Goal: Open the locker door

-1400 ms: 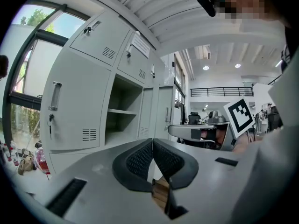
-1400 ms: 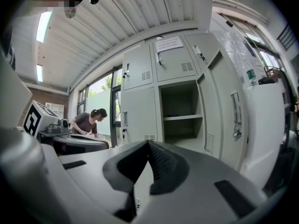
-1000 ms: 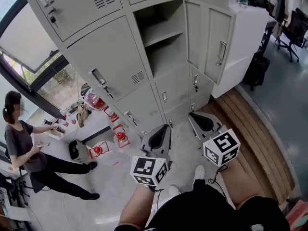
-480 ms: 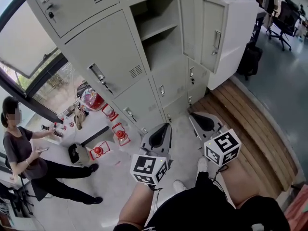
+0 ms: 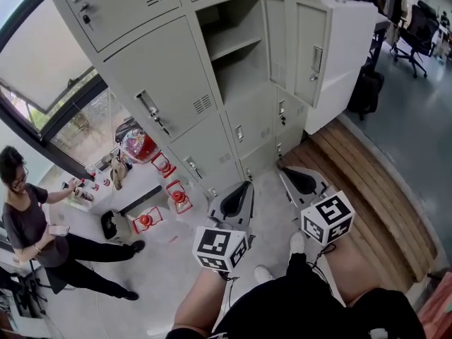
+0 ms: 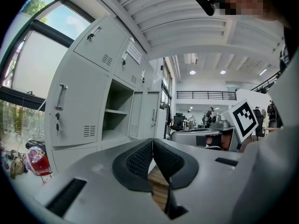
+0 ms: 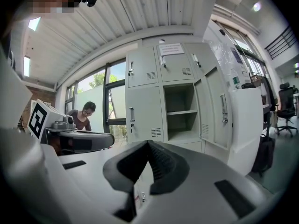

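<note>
Grey metal locker door [image 5: 311,55] standing open, shelf [image 5: 229,48] inside its compartment [image 5: 244,76], left tongs [image 6: 152,143] and right tongs [image 7: 147,143] both clenched on nothing, apart from it.

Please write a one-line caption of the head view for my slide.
The left gripper and right gripper, both shut and empty, face grey lockers; one locker door stands open.

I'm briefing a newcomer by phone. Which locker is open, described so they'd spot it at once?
Find the grey lockers beside the window. In the tall row, the open locker sits right of a shut door. It alone shows a shelf inside.
</note>
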Motion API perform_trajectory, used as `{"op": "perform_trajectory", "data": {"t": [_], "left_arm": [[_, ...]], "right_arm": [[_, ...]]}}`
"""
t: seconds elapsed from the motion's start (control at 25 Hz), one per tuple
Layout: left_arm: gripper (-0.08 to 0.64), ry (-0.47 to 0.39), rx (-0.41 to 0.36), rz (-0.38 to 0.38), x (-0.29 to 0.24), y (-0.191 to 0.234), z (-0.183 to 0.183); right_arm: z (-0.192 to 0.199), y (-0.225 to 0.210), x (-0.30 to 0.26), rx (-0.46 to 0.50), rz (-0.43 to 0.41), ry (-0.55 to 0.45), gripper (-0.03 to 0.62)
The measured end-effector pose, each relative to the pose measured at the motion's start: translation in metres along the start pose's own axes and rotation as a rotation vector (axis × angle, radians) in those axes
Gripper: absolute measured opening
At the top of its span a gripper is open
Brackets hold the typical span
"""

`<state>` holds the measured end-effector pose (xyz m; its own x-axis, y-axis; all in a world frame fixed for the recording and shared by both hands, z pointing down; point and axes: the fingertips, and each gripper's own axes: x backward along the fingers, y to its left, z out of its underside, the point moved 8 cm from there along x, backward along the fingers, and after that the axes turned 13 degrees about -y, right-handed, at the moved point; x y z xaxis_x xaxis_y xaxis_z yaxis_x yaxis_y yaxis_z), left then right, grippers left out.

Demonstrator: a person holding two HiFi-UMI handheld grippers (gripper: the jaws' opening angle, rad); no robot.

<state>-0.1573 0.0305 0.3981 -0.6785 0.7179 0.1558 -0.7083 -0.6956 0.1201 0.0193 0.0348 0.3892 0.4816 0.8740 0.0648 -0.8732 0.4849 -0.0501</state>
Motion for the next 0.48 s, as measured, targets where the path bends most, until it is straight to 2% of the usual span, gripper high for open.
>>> {"op": "perform_trajectory", "data": {"t": [0.48], "left_arm": [[0.017, -0.007, -0.011, 0.002, 0.007, -0.013, -0.003]], "right_arm": [[-0.003, 0.004, 0.015, -0.009, 0.002, -0.017, 0.054]]}}
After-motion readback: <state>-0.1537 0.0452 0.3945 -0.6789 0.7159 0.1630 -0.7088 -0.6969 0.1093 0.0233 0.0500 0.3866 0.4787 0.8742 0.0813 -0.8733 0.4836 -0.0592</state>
